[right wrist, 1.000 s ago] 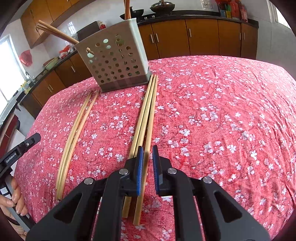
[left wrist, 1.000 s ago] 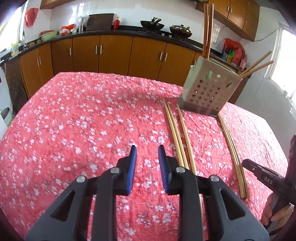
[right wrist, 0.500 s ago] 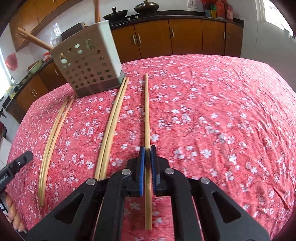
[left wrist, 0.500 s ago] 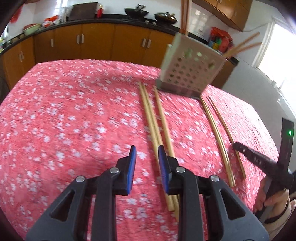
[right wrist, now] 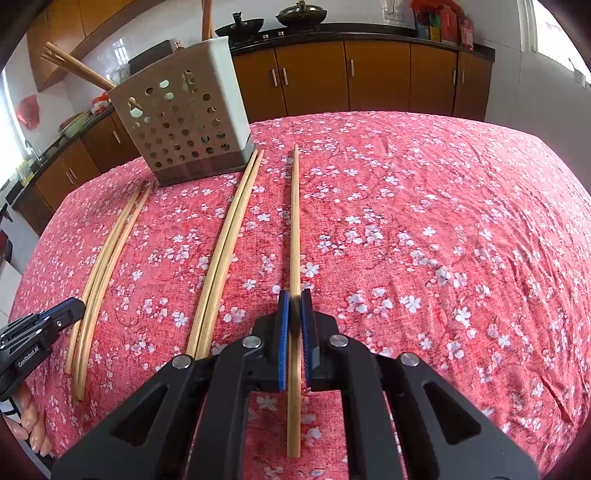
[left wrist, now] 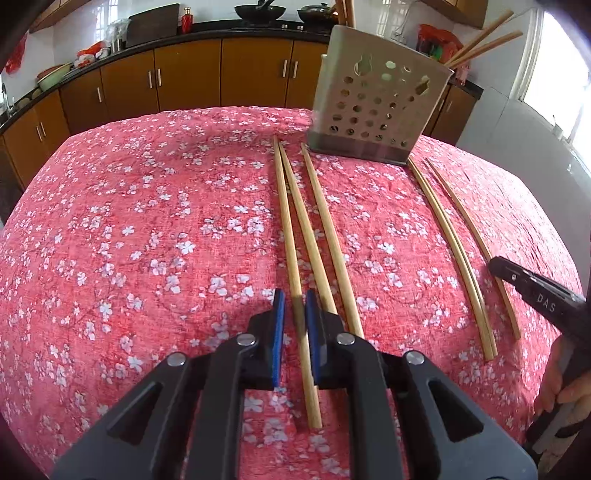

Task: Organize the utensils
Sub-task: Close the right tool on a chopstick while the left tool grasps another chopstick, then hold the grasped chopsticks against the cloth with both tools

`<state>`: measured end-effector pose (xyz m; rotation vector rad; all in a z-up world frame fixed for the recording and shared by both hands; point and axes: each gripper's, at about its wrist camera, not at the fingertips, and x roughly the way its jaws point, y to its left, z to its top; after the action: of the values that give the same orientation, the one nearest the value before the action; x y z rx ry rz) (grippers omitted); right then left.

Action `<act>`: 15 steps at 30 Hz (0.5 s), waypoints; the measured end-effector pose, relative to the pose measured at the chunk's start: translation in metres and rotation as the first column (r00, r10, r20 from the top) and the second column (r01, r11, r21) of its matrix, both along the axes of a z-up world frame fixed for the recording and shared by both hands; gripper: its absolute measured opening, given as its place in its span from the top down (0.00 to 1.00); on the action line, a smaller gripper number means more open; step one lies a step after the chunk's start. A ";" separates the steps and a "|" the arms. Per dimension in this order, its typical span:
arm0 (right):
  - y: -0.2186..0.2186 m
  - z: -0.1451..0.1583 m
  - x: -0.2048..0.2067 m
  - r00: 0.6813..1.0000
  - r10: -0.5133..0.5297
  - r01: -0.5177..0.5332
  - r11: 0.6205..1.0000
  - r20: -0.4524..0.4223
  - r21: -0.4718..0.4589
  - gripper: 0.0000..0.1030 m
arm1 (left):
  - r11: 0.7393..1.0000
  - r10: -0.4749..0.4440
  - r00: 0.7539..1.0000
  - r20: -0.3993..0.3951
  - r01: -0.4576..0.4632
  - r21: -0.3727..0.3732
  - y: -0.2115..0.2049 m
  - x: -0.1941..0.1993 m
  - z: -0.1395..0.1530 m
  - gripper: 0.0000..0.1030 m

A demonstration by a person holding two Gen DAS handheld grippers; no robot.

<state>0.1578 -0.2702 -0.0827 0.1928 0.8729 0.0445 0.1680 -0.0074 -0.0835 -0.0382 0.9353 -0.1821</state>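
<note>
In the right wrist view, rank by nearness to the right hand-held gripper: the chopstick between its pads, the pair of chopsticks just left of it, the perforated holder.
1. The chopstick, clamped in the right hand-held gripper, running straight ahead.
2. The pair of chopsticks, lying just to the left.
3. The perforated holder, standing far back, left of centre.

A home kitchen. Brown wooden cabinets (left wrist: pixel 184 77) with metal handles run under a dark countertop (left wrist: pixel 229 27) along white tiled walls. Two black woks (left wrist: pixel 260 11) sit on a stove at the back, beside a red bottle (left wrist: pixel 185 24) and bowls. In front, a table wears a red cloth with white blossoms (left wrist: pixel 147 229), holding a perforated utensil holder (left wrist: pixel 376 99) and wooden chopsticks (left wrist: pixel 321 229).
</note>
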 end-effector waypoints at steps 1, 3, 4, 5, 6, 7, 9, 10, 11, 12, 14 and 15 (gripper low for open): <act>0.001 0.000 0.000 1.000 0.008 -0.008 1.000 0.000 0.007 0.92 | 1.000 0.007 1.000 0.001 -0.007 0.001 0.000 0.001 0.000 0.87; 0.004 0.000 0.000 1.000 0.018 -0.018 1.000 0.003 -0.004 0.92 | 1.000 0.024 1.000 0.007 -0.024 0.018 0.000 0.004 -0.001 0.92; 0.005 0.000 0.001 1.000 0.024 -0.024 1.000 0.005 -0.012 0.92 | 0.999 0.039 0.999 0.007 -0.039 0.023 0.002 0.006 -0.001 0.92; 0.005 0.000 0.001 1.000 0.029 -0.029 0.999 0.006 -0.020 0.93 | 0.998 0.054 0.999 0.005 -0.054 0.019 0.006 0.009 0.000 0.92; 0.003 0.000 0.002 1.000 0.025 -0.025 0.999 0.007 -0.025 0.93 | 0.997 0.074 0.997 0.003 -0.074 0.015 0.011 0.011 0.000 0.92; 0.001 0.000 0.003 1.000 0.018 -0.018 0.999 0.008 -0.028 0.93 | 0.995 0.100 0.995 0.001 -0.100 0.012 0.019 0.013 0.000 0.92; -0.006 -0.001 0.006 1.000 -0.002 0.003 0.999 0.011 -0.035 0.93 | 0.991 0.134 0.991 0.000 -0.134 0.009 0.032 0.016 0.002 0.92; -0.010 -0.001 0.007 1.000 -0.012 0.013 0.999 0.013 -0.039 0.93 | 0.988 0.155 0.988 0.001 -0.155 0.006 0.042 0.018 0.002 0.92; -0.014 -0.001 0.009 1.000 -0.021 0.022 0.999 0.013 -0.038 0.93 | 0.986 0.165 0.986 0.001 -0.165 0.005 0.046 0.019 0.002 0.92; -0.017 -0.001 0.010 0.999 -0.031 0.032 0.999 0.013 -0.035 0.93 | 0.985 0.172 0.985 0.001 -0.172 -0.002 0.052 0.019 0.003 0.92; -0.024 -0.001 0.012 0.999 -0.045 0.045 0.999 0.013 -0.028 0.93 | 0.984 0.174 0.985 0.001 -0.174 -0.027 0.061 0.019 0.003 0.91; -0.026 -0.002 0.012 0.999 -0.049 0.049 0.999 0.013 -0.021 0.93 | 0.984 0.173 0.985 0.004 -0.173 -0.036 0.063 0.018 0.002 0.91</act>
<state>0.1701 -0.2966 -0.0845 0.1941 0.8559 -0.0094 0.1860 0.0556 -0.0810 -0.1510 0.9171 -0.0381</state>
